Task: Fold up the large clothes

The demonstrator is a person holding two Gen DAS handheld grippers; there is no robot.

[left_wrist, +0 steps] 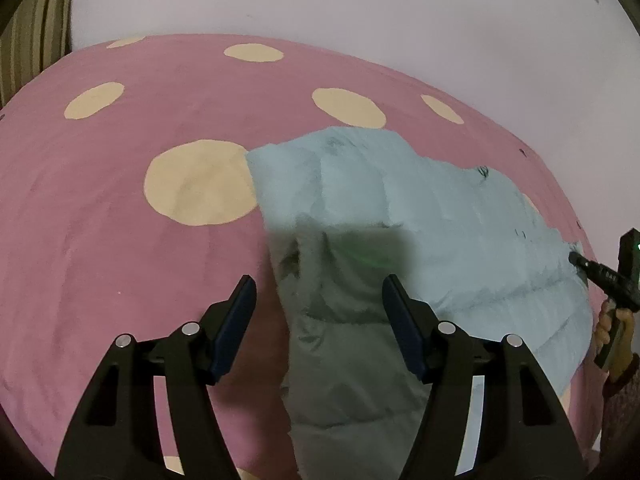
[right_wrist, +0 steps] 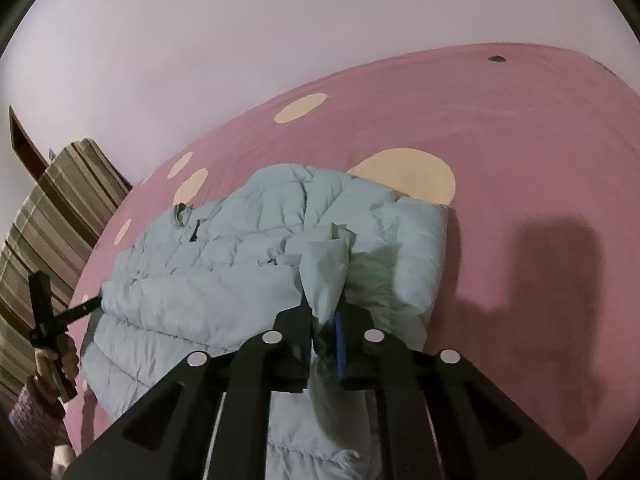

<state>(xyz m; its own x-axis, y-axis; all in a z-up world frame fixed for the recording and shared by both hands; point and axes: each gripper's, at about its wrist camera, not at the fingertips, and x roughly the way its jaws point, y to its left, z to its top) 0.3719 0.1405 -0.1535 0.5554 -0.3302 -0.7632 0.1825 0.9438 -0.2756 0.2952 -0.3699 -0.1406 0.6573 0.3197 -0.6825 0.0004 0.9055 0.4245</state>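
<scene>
The pale blue puffer jacket (right_wrist: 248,264) lies on the pink bedspread with cream dots (left_wrist: 120,208), bunched into a rough heap, not a flat rectangle. One quilted part is turned over onto the body of the jacket, and a short collar-like flap (right_wrist: 184,212) stands up on the jacket's far left side.

At the jacket's near edge the right gripper (right_wrist: 324,320) has its jaws nearly together, pinching a raised tuft of the blue fabric between the pads. The left gripper (left_wrist: 318,300) sits over the jacket's opposite end with its jaws standing wide; a shaded fold of the jacket lies below and between them, but the pads touch nothing (it holds no cloth that I can see).

A white wall (right_wrist: 280,40) rises beyond the jacket, and a striped cloth (right_wrist: 60,208) hangs off to the side.

Judging by the lumpy outline, the fold looks only begun: one side is over, while flattening and the remaining folds are likely still to come.
</scene>
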